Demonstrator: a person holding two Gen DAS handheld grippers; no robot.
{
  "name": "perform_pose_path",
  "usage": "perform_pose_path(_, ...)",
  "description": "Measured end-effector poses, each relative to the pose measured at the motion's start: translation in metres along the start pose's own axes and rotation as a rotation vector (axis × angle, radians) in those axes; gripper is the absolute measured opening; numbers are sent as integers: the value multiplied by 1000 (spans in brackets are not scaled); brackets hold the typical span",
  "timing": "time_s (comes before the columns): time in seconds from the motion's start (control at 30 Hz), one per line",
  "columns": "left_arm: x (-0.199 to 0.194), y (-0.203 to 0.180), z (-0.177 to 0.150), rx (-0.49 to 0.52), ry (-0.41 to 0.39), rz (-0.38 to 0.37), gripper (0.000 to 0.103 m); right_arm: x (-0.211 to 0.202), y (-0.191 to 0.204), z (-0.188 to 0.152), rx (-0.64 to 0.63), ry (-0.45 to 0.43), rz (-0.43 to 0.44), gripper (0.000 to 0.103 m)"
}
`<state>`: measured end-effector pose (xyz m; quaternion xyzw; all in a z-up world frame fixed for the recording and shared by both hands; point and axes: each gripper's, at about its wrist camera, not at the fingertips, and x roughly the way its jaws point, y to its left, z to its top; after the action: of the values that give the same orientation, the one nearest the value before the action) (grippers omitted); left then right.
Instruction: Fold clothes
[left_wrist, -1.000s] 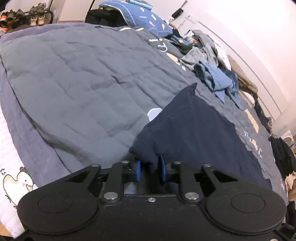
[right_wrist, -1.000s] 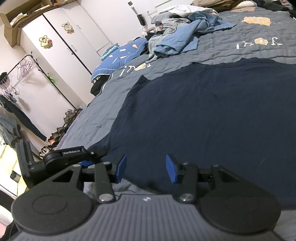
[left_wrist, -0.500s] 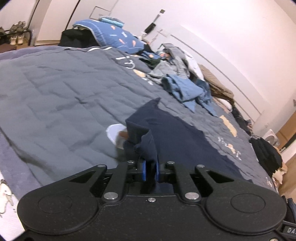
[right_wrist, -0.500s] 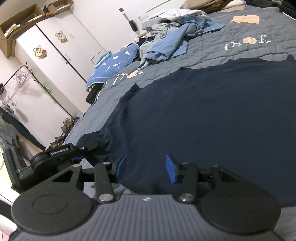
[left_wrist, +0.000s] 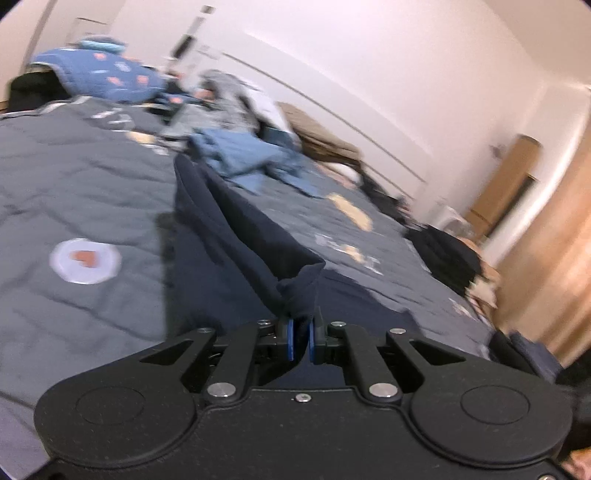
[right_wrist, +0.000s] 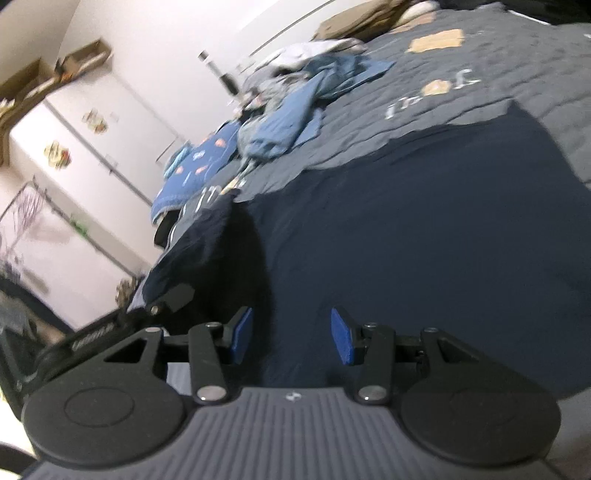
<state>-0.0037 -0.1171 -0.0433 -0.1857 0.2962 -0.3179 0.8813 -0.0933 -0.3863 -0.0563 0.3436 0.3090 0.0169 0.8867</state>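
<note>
Fingers (left_wrist: 290, 338) of the left gripper (left_wrist: 300, 339) are clamping a corner of the navy garment (right_wrist: 424, 236), raising it off the bed (left_wrist: 74, 177) for folding, while right fingers (right_wrist: 242, 334) are standing apart, empty, over it.

I'm looking across a bed covered by a grey quilt (left_wrist: 85, 177) with small printed patches. Pale pink-white walls (left_wrist: 369, 66) close the room. From the right wrist view I see a white wardrobe (right_wrist: 74, 147) with 2 stickers on its doors, cardboard boxes (right_wrist: 33, 77) on top, and a clothes rack (right_wrist: 29, 206). A wooden door (left_wrist: 554, 258) stands opposite.
</note>
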Motion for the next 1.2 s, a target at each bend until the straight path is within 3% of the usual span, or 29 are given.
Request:
perform_pose_path(0.13, 15, -30, -16, 97, 73, -70, 7, -15, -22, 5, 60, -39, -22, 46)
perform_pose_path(0.33, 66, -56, -56, 272, 298, 5, 7, -34, -52, 13, 135, -84, -64, 46)
perform_pose_path(0.43, 73, -62, -65, 313, 333, 22, 13, -39, -65, 16, 171, -90, -73, 46)
perform_pose_path(0.47, 74, -64, -67, 322, 341, 19, 20, -40, -67, 16, 175, -87, -73, 46)
perform_pose_path(0.6, 61, -68, -59, 317, 327, -73, 41, -36, -67, 13, 165, -58, -61, 46)
perform_pose_path(0.83, 31, -61, -40, 278, 294, -112, 42, -23, -55, 9, 125, 7, -23, 46)
perform_pose_path(1.0, 18, -40, -18, 159, 212, -66, 48, -11, -40, 3, 56, 41, -29, 46)
perform_pose_path(1.2, 19, -17, -8, 53, 198, 1, 48, 0, -8, -7, -145, 58, -72, 46)
